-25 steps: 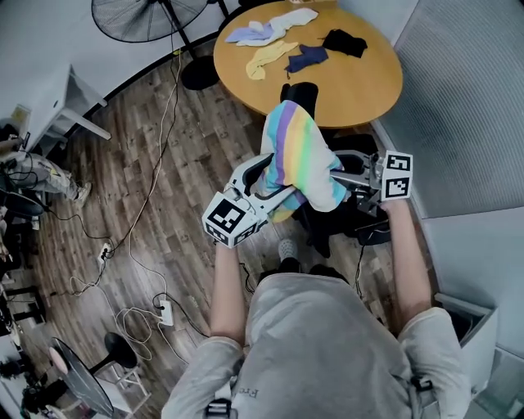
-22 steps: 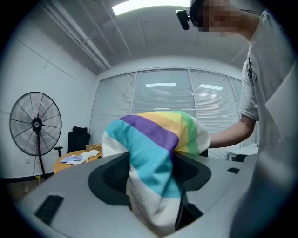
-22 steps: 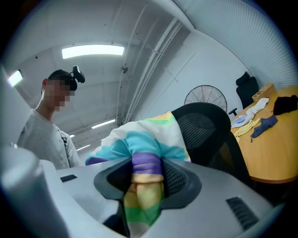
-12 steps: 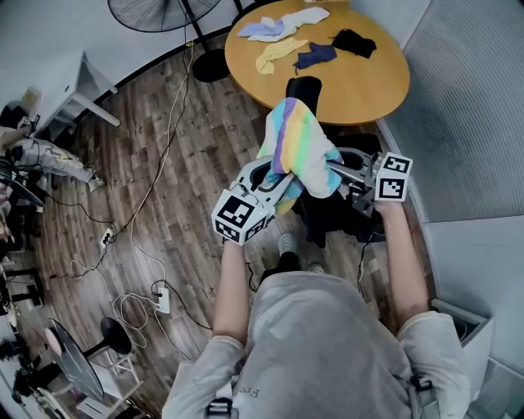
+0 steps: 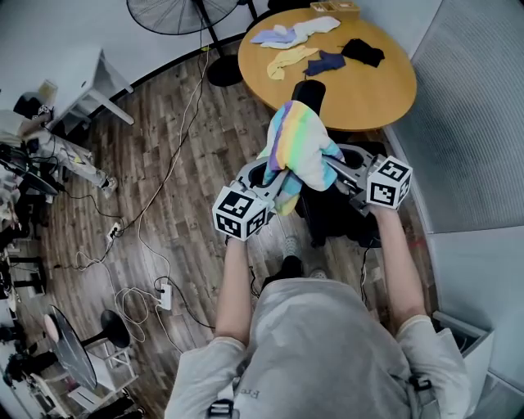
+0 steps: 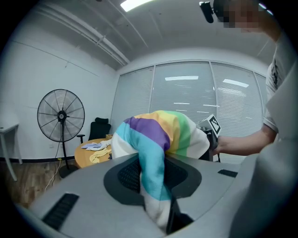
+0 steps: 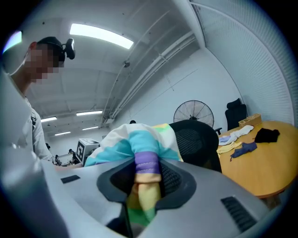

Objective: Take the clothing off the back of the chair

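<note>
Small print (image 5: pixel 250 394) sits on the person's grey shirt (image 5: pixel 327 344) just below the collar and seems to begin "Fr" (the rest is too small to tell). The left cube (image 5: pixel 240 214) and right cube (image 5: pixel 388 183) show black-and-white square patterns only, no letters.

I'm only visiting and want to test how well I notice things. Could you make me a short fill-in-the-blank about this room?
1. The rainbow-striped garment is draped over the back of a black ___.
2. Beyond it, small clothes lie on a round wooden ___.
3. On the plank floor, at the far wall, stands a big ___ with a round wire cage.

Missing words: chair; table; fan
</note>
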Demonstrator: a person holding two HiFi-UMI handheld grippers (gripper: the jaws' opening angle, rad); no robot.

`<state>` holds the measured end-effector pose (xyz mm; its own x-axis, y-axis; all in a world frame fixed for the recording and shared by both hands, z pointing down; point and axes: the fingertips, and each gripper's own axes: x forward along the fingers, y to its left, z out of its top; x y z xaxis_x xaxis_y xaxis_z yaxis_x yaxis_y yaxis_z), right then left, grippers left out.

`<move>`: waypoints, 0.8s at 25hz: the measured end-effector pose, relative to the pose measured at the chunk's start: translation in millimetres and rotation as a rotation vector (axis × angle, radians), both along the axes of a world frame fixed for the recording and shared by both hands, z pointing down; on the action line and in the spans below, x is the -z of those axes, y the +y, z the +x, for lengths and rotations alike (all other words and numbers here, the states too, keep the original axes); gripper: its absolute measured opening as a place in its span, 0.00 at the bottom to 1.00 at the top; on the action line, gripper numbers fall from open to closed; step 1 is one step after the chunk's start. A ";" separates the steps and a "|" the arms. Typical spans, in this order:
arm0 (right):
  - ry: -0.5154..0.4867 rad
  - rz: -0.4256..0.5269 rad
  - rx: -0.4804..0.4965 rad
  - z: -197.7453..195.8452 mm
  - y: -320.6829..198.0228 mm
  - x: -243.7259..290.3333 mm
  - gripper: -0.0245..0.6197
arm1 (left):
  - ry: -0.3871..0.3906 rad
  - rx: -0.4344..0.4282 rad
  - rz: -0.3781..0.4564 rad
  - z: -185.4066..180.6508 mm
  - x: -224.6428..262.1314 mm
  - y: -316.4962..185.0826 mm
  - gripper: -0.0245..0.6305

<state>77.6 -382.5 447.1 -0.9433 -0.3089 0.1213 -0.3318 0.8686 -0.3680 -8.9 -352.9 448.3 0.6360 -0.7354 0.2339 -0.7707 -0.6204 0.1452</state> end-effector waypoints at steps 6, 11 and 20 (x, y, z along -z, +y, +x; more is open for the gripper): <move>0.063 0.077 -0.038 0.5 1.4 9.9 0.21 | -0.029 0.105 -0.029 -11.6 2.1 4.6 0.20; 0.124 0.173 -0.080 0.4 3.8 24.2 0.21 | -0.069 0.179 -0.001 -21.1 11.5 7.5 0.19; 0.185 0.349 -0.142 -0.7 10.6 59.7 0.21 | -0.093 0.290 0.071 -39.4 41.9 13.7 0.19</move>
